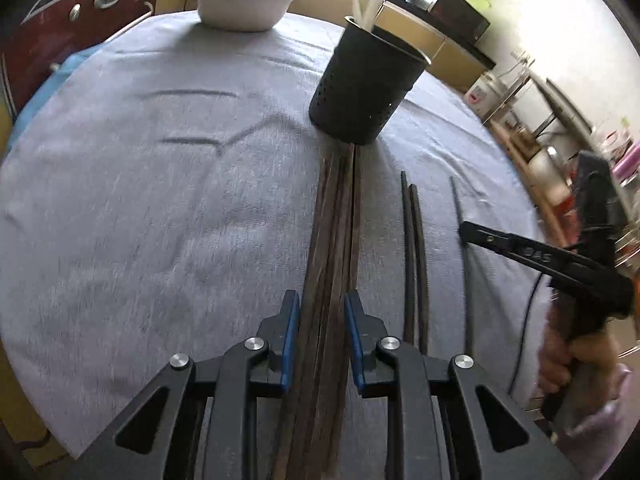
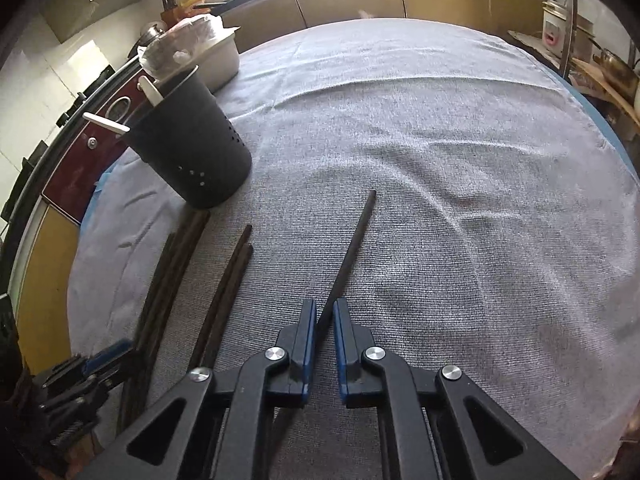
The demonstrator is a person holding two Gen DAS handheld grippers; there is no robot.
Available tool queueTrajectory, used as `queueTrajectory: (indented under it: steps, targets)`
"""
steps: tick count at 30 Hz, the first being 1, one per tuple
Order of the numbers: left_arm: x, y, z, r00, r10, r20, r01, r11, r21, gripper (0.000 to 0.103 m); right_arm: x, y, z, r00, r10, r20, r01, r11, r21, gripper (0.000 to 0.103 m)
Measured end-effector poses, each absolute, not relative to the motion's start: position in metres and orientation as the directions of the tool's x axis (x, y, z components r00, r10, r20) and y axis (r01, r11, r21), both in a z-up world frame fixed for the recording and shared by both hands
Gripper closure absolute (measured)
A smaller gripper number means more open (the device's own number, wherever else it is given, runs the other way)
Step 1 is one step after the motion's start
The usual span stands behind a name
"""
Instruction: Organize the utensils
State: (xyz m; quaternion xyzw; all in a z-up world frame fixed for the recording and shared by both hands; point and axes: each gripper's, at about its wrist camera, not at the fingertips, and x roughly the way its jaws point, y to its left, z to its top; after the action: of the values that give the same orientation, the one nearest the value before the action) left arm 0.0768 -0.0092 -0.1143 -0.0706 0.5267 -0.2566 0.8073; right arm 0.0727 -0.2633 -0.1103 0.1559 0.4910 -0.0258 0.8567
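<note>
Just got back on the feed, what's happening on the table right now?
A person is sorting chopsticks on a grey cloth with a gripper in each hand. The left gripper straddles a bundle of dark chopsticks that reaches to the foot of the black perforated holder. The right gripper is shut on a single chopstick. A pair of chopsticks lies loose between them. White utensils already stand in the holder.

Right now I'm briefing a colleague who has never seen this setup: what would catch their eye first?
Probably the dark chopsticks lying in rows on the grey cloth: a bundle between the left gripper fingers, a loose pair beside it, and a single chopstick clamped in the right gripper. Next, the black perforated holder standing beyond the bundle with white utensils inside, and a white tub at the table's far edge.
</note>
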Motion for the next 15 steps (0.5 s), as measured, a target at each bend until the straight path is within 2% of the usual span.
queueTrajectory:
  steps: [4,7,8,10,11,12,15]
  targets:
    - [0.081,-0.005,-0.102,0.354,-0.491,-0.796,0.332,0.862,-0.384,0.081,0.073,-0.26,-0.11,0.513,0.101,-0.853,0.2,0.952,0.233,0.093]
    - [0.092,-0.012,-0.093,0.385,-0.446,-0.808,0.331,0.884,-0.331,0.08,0.073,-0.26,-0.109,0.487,0.105,-0.867,0.2,0.953,0.228,0.093]
    - [0.096,-0.017,-0.091,0.391,-0.432,-0.812,0.34,0.888,-0.309,0.077,0.073,-0.26,-0.109,0.477,0.108,-0.872,0.199,0.953,0.227,0.093]
    - [0.104,-0.032,-0.09,0.391,-0.416,-0.821,0.368,0.888,-0.275,0.064,0.073,-0.261,-0.109,0.468,0.11,-0.877,0.195,0.955,0.224,0.093]
    - [0.107,-0.039,-0.09,0.393,-0.403,-0.827,0.373,0.892,-0.258,0.05,0.073,-0.262,-0.109,0.466,0.113,-0.878,0.198,0.953,0.228,0.093]
    - [0.112,-0.045,-0.092,0.398,-0.382,-0.834,0.375,0.898,-0.232,0.045,0.073,-0.262,-0.109,0.464,0.111,-0.879,0.198,0.954,0.225,0.093]
    - [0.123,-0.064,-0.099,0.398,-0.353,-0.847,0.391,0.9,-0.191,0.045,0.074,-0.259,-0.109,0.464,0.102,-0.88,0.187,0.96,0.21,0.093]
